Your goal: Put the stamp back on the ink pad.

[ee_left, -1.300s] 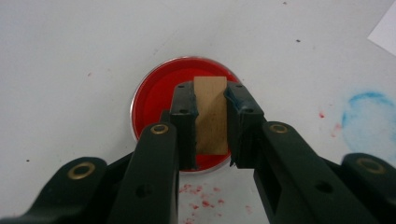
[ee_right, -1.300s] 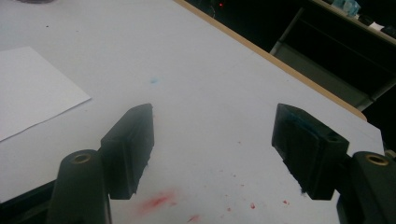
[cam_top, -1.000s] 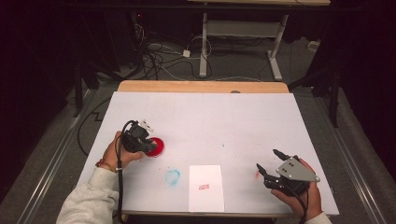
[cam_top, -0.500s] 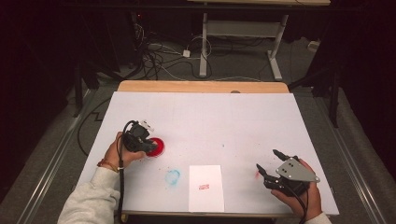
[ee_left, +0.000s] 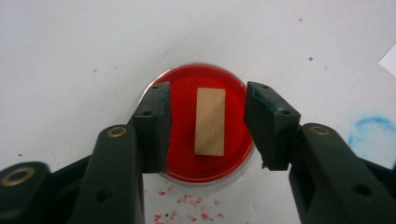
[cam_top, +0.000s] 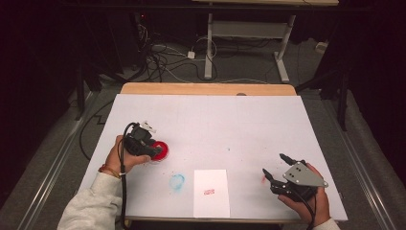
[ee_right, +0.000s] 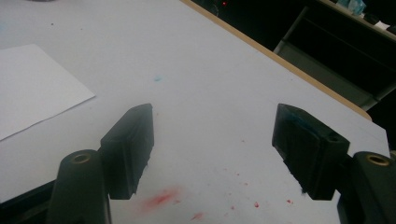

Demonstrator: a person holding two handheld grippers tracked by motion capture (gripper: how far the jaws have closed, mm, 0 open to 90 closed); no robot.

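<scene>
Wooden block [ee_left: 210, 121] upright on red ink pad [ee_left: 187, 161], long axis parallel to left gripper [ee_left: 208, 123] fingers, spread wide.

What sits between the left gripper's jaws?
A wooden block standing on the red ink pad, clear gaps either side; the left gripper is open, seen in the left gripper view.

Hidden and unclear parts

Red print on white paper [cam_top: 211, 192] too small to read; red dish [cam_top: 159, 151] half covered by left gripper [cam_top: 154, 151].
</scene>
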